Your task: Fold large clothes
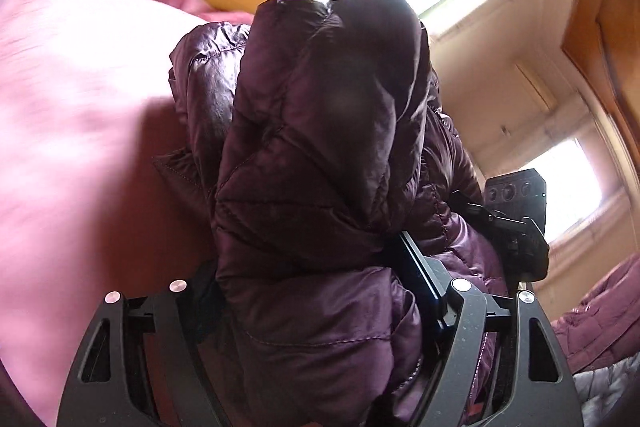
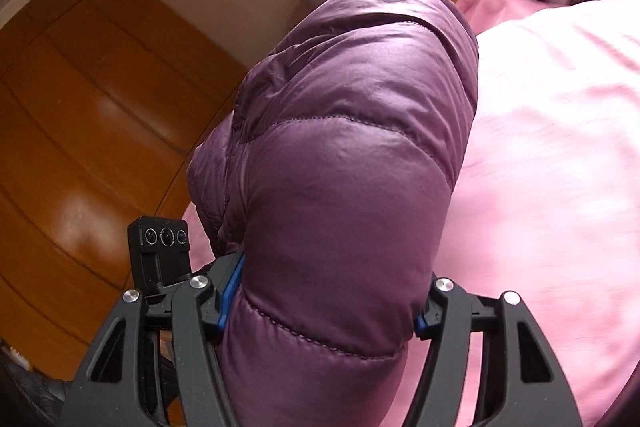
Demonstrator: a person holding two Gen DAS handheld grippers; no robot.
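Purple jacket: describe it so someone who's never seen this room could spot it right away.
Start at the pink bedding that fills the bed beside the wooden floor. Bunched above it hangs the purple jacket, with the left gripper and right gripper each clamped on a fold. It is the only shiny, puffy, stitch-quilted fabric there; the bedding is flat and matte.

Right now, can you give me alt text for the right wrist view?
A thick fold of a purple quilted puffer jacket fills the middle of the view, clamped between the jaws of the right gripper. Pink bedding lies to the right of it, with an orange wooden floor on the left.
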